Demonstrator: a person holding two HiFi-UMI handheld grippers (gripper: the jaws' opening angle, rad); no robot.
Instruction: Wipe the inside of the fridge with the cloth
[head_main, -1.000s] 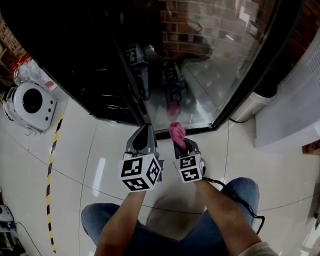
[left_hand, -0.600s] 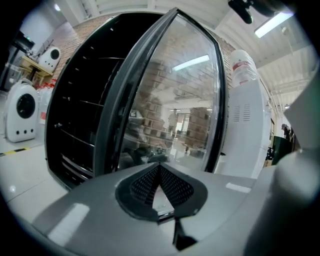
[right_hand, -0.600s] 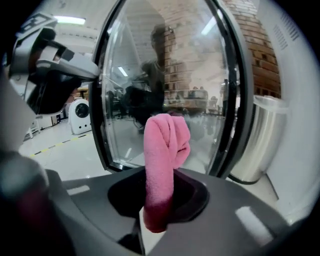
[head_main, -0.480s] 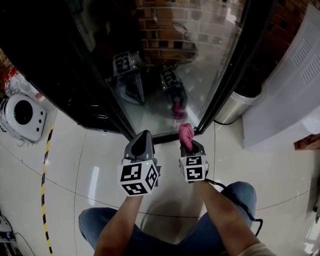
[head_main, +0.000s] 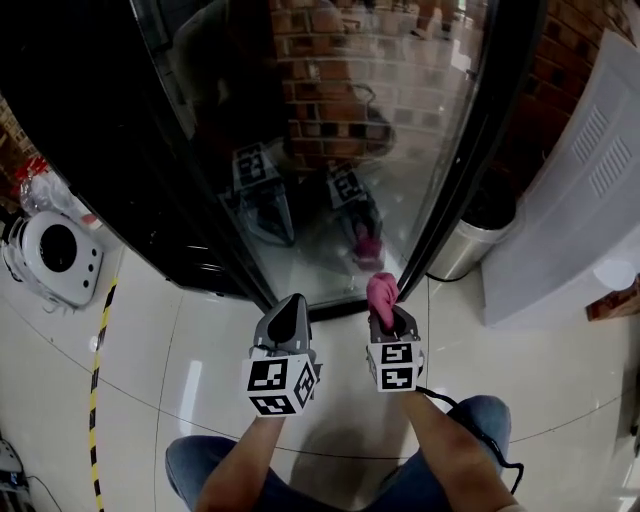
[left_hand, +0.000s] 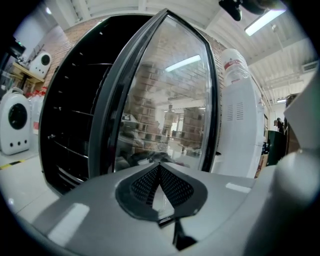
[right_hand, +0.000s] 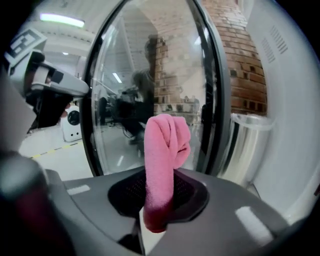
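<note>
A black fridge (head_main: 130, 150) stands ahead with its glass door (head_main: 360, 130) swung open toward me. The door pane reflects both grippers and brick wall. My right gripper (head_main: 385, 312) is shut on a rolled pink cloth (head_main: 381, 291), which sticks up from the jaws (right_hand: 165, 150) just short of the door's lower edge. My left gripper (head_main: 289, 318) is shut with nothing in it, its tip (left_hand: 160, 167) pointing at the door frame (left_hand: 112, 100). Dark wire shelves (left_hand: 70, 125) show inside the fridge at the left.
A white round appliance (head_main: 55, 255) sits on the glossy floor at the left beside a yellow-black tape line (head_main: 98, 330). A steel bin (head_main: 470, 245) and a white cabinet (head_main: 570, 190) stand right of the door. A person's knees (head_main: 480, 430) show below.
Both grippers have moved forward and closer to the fridge door, and the view has tilted up. The pink cloth stays gripped in the right gripper.
</note>
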